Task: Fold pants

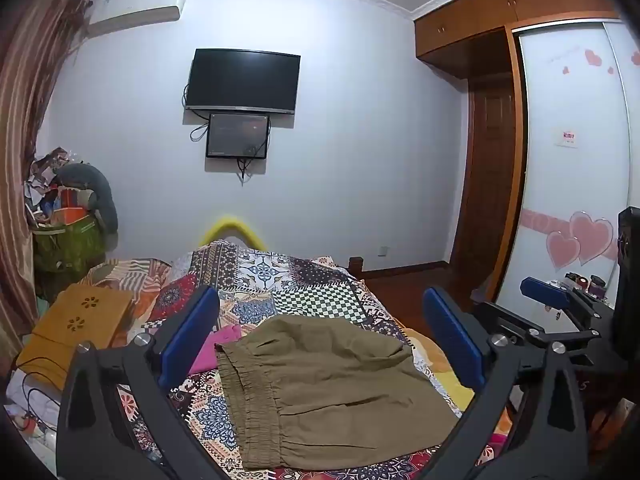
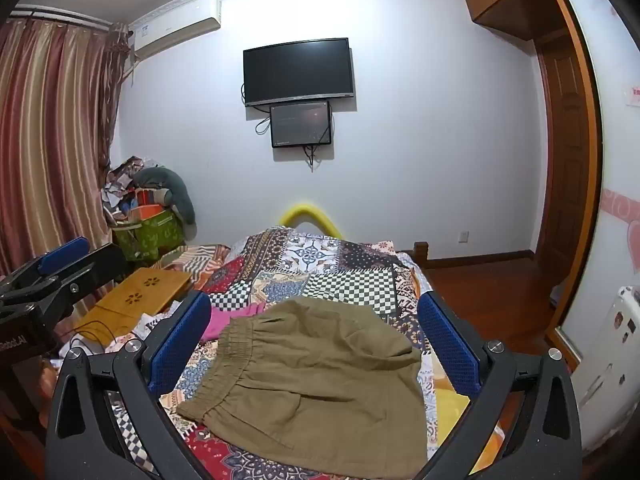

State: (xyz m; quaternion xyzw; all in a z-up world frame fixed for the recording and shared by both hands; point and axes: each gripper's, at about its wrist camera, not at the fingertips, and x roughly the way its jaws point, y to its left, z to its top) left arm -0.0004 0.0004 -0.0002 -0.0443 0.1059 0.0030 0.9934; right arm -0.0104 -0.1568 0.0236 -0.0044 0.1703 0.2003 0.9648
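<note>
The olive-brown pants (image 1: 332,392) lie folded into a compact rectangle on the patchwork bedspread (image 1: 312,292), elastic waistband on the left. They also show in the right wrist view (image 2: 320,384). My left gripper (image 1: 320,344) is open and empty, held above the pants with its blue pads wide apart. My right gripper (image 2: 316,344) is open and empty too, hovering over the pants. The right gripper shows at the right edge of the left wrist view (image 1: 552,296). The left gripper shows at the left edge of the right wrist view (image 2: 60,260).
A pink garment (image 1: 218,348) lies left of the pants. A wooden lap desk (image 1: 76,324) sits at the bed's left side with cables near it. A cluttered green bag (image 1: 68,240) stands by the curtain. Wardrobe (image 1: 576,152) and wooden floor lie right of the bed.
</note>
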